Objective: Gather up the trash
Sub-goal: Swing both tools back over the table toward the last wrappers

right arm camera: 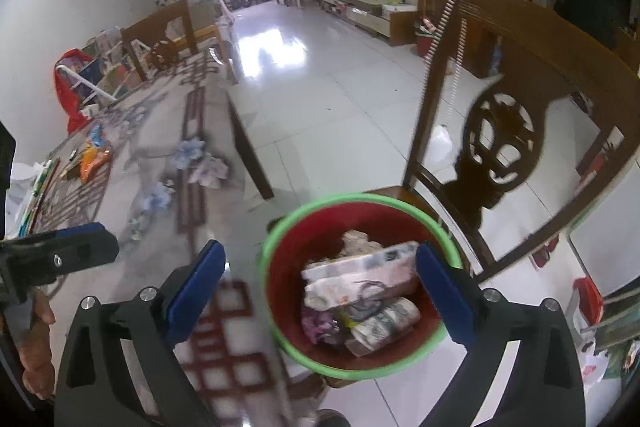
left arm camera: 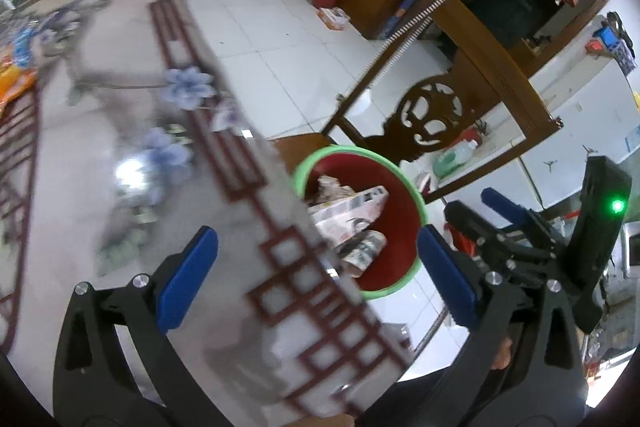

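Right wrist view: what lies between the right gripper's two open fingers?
The red bin with a green rim, holding a flat printed box and rolled paper. The right gripper grips nothing.

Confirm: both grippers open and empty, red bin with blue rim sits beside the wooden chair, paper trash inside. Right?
Not quite. The rim of the red plastic bin is green, not blue, as the right wrist view shows. The rest holds: left gripper and right gripper are open and empty, the carved wooden chair stands beside the bin, and paper trash lies inside.
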The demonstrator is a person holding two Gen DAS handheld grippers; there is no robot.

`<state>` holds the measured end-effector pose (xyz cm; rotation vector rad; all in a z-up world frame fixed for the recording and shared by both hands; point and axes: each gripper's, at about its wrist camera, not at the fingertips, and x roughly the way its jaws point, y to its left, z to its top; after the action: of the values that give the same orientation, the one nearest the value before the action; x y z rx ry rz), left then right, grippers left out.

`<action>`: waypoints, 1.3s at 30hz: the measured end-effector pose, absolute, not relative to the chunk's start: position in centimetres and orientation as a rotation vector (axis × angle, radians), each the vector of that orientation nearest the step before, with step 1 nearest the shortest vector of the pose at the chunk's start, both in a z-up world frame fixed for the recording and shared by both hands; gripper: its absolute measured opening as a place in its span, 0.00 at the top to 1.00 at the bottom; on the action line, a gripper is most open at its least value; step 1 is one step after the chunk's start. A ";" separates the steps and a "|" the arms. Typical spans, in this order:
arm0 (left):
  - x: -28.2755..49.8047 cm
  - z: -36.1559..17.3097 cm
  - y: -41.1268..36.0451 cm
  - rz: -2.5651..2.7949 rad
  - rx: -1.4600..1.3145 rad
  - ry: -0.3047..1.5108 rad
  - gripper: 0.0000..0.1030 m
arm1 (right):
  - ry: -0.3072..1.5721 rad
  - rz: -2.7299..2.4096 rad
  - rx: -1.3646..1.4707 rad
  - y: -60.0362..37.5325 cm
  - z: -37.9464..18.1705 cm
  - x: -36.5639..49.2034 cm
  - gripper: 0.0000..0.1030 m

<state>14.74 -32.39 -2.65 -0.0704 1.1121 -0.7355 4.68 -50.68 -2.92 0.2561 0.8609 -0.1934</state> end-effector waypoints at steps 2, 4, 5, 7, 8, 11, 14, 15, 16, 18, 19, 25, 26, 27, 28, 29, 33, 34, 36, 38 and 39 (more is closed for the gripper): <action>14.7 -2.1 -30.2 -0.707 -0.078 1.093 0.05 | 0.852 -0.172 0.247 -49.5 -2.4 5.2 0.09; 14.6 -1.7 -28.3 -0.680 -0.087 1.076 0.05 | 0.845 -0.146 0.231 -47.9 -2.0 5.8 0.09; 14.6 -1.5 -27.1 -0.663 -0.098 1.072 0.05 | 0.843 -0.132 0.221 -47.1 -1.8 6.1 0.09; 14.6 -1.2 -24.9 -0.642 -0.117 1.070 0.05 | 0.840 -0.102 0.197 -45.1 -1.3 6.9 0.09; 14.6 -1.0 -23.6 -0.625 -0.124 1.064 0.05 | 0.836 -0.087 0.187 -44.1 -1.1 7.2 0.09; 14.2 -0.4 -20.2 -0.567 -0.131 1.030 0.05 | 0.826 -0.043 0.168 -41.7 -0.6 7.9 0.09; 13.7 -0.4 -17.0 -0.520 -0.132 1.008 0.05 | 0.824 0.004 0.134 -38.5 -0.4 8.7 0.09; 13.5 -0.4 -15.9 -0.505 -0.137 1.005 0.05 | 0.826 0.017 0.126 -37.7 -0.5 8.9 0.09; 13.4 -0.5 -14.8 -0.491 -0.143 1.004 0.05 | 0.828 0.029 0.118 -36.9 -0.5 9.1 0.09; 13.1 -0.6 -12.9 -0.467 -0.153 0.999 0.05 | 0.837 0.061 0.105 -35.1 -0.6 9.5 0.09; 13.0 -0.5 -12.2 -0.457 -0.156 0.994 0.05 | 0.839 0.077 0.100 -34.2 -0.6 9.7 0.09; 13.1 -0.3 -6.3 -0.378 -0.209 0.970 0.05 | 0.855 0.158 0.065 -29.4 -0.3 10.9 0.09; 13.5 -0.2 -5.1 -0.361 -0.220 0.967 0.05 | 0.855 0.170 0.056 -28.5 -0.2 11.2 0.08; 13.7 -0.2 -4.6 -0.355 -0.226 0.967 0.05 | 0.853 0.181 0.049 -27.9 -0.1 11.5 0.08; 14.0 -0.2 -3.8 -0.347 -0.230 0.968 0.05 | 0.850 0.189 0.042 -27.3 0.1 11.7 0.08; 14.6 -0.1 -3.0 -0.334 -0.222 0.964 0.05 | 0.847 0.190 0.039 -26.6 0.2 12.2 0.08; 16.4 0.2 -0.9 -0.307 -0.185 0.954 0.05 | 0.848 0.218 0.073 -24.8 0.6 13.9 0.08; 17.3 0.2 -0.3 -0.296 -0.169 0.957 0.05 | 0.849 0.224 0.072 -24.2 0.6 14.5 0.08; 18.7 0.1 0.7 -0.270 -0.145 0.959 0.05 | 0.854 0.234 0.071 -23.1 0.4 15.7 0.07; 20.3 -0.2 1.5 -0.257 -0.121 0.969 0.05 | 0.873 0.249 0.080 -22.2 0.0 17.4 0.07; 21.3 -0.5 1.9 -0.238 -0.102 0.973 0.05 | 0.879 0.252 0.084 -21.9 -0.1 18.0 0.07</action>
<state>21.32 1.86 -0.47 -0.1018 0.9730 -0.2384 18.04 -21.95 -0.15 0.0840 0.8791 0.2522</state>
